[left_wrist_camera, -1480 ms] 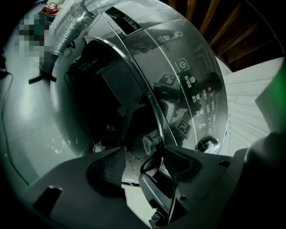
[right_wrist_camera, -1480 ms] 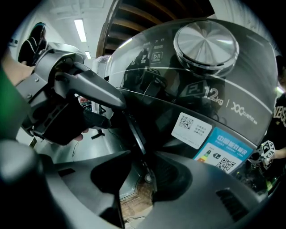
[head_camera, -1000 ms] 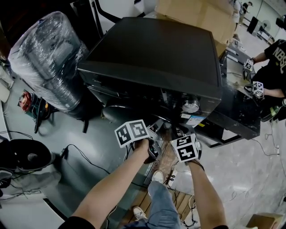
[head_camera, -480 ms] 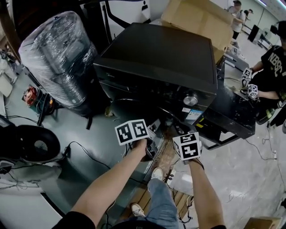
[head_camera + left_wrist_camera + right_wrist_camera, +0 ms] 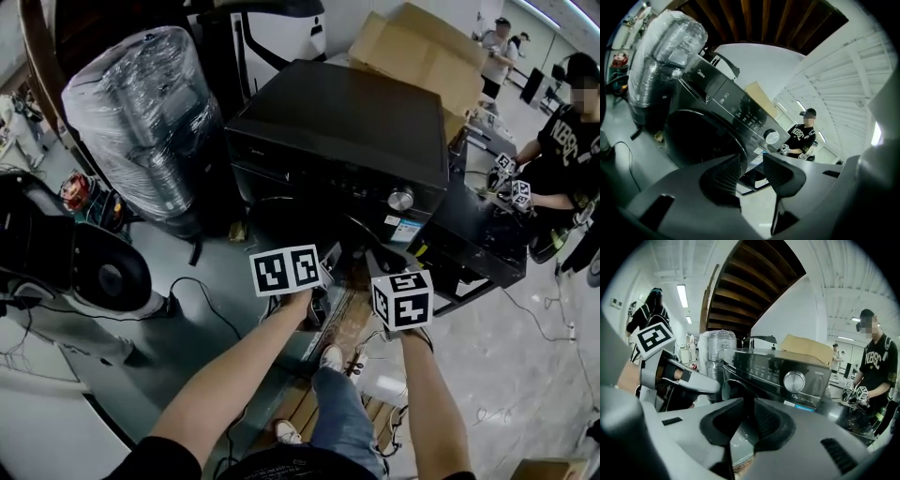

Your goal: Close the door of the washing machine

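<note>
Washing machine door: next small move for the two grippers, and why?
Probably ease both back. The round dark door looks flush with the black front-loading washing machine, though it is too dark to be sure. The left gripper and right gripper have just been closing their jaws on nothing, clear of the door.

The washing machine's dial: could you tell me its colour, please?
The dial is silver, clearest in the right gripper view.

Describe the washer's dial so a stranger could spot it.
Find the big black washer in the middle of the room. Along its front panel, near the right end, sits the dial: the only round silver knob on that dark panel.
</note>
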`<state>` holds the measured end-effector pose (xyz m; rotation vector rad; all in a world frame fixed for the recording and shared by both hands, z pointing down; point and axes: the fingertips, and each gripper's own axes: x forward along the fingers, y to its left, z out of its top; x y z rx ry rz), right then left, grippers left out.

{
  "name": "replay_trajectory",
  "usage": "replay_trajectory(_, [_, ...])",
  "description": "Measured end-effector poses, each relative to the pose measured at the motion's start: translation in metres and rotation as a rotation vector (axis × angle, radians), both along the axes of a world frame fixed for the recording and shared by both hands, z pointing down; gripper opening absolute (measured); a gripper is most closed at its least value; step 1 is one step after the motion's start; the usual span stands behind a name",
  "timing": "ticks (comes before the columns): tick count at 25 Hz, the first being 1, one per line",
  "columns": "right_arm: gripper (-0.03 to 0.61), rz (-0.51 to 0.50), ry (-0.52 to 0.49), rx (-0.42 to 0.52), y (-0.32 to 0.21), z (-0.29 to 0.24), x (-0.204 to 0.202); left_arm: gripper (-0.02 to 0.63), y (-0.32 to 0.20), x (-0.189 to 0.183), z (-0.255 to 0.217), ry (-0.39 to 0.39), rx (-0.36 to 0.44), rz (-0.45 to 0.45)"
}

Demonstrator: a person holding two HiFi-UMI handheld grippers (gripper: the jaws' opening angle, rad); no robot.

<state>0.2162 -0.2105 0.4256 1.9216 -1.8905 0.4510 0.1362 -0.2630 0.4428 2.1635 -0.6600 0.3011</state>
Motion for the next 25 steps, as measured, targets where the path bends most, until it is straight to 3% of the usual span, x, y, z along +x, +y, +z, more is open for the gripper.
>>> replay_trajectory(7, [0.061, 0.011, -0.012, 0.073, 0.032, -0.046, -0.024, 0.153, 0.023, -0.036, -0.042, -0.029, 0.171, 0.033])
replay_trajectory(21, [0.052, 0.038, -0.021, 0.178, 0.078, -0.107, -0.044, 0.129, 0.043, -0.093, -0.105, -0.172, 0.553, 0.098])
replay_trajectory(25, [0.051, 0.052, -0.026, 0.194, 0.082, -0.116, -0.042, 0.123, 0.04, -0.098, -0.116, -0.192, 0.604, 0.095])
